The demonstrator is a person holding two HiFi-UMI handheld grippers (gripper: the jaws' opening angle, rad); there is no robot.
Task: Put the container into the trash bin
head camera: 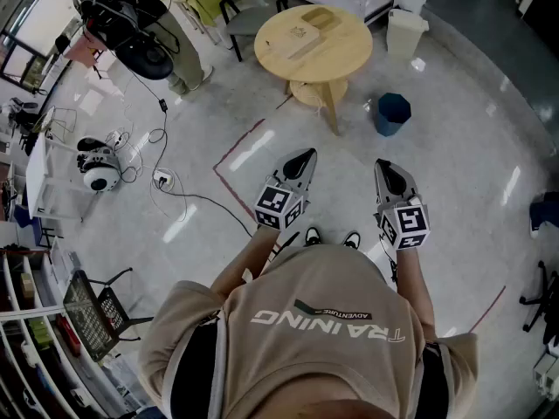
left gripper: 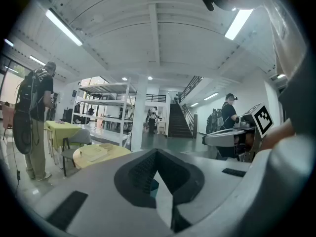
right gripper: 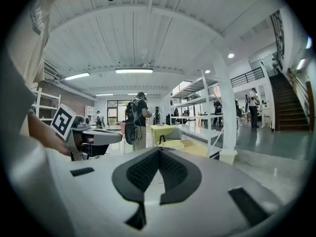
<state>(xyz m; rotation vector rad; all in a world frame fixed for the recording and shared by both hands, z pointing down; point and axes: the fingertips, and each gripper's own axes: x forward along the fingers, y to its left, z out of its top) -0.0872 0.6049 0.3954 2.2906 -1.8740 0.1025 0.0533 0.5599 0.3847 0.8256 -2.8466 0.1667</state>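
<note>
Progress: nothing of the task shows as done. The container (head camera: 318, 17) lies on the round table (head camera: 341, 59), far ahead of the person, and in no bin.
To do: by my judgement, all of it: walk up, grasp the container, carry it to a bin, let go.
Left gripper (head camera: 305, 155): jaws together at the tips with nothing between them. It is held low in front of the body and points toward the table.
Right gripper (head camera: 385, 168): jaws likewise closed on nothing. It sits right of the left gripper, well apart from the table.
Container, place: on the far part of the tabletop. A flat tan piece (head camera: 295, 35) lies just beside it, to the near left.
Container, look: tan, low and boxy. It is too small to tell the material or whether it has a lid.
Handling: probably light and stiff enough for a two-jaw pinch on a wall or edge, but that is a guess.
Bins: a blue bin (head camera: 392, 113) stands on the floor to the near right of the table's foot. A white bin (head camera: 406, 31) stands to the far right of the table.
Which bin: I cannot tell which is meant. Both are well apart from the grippers.
</note>
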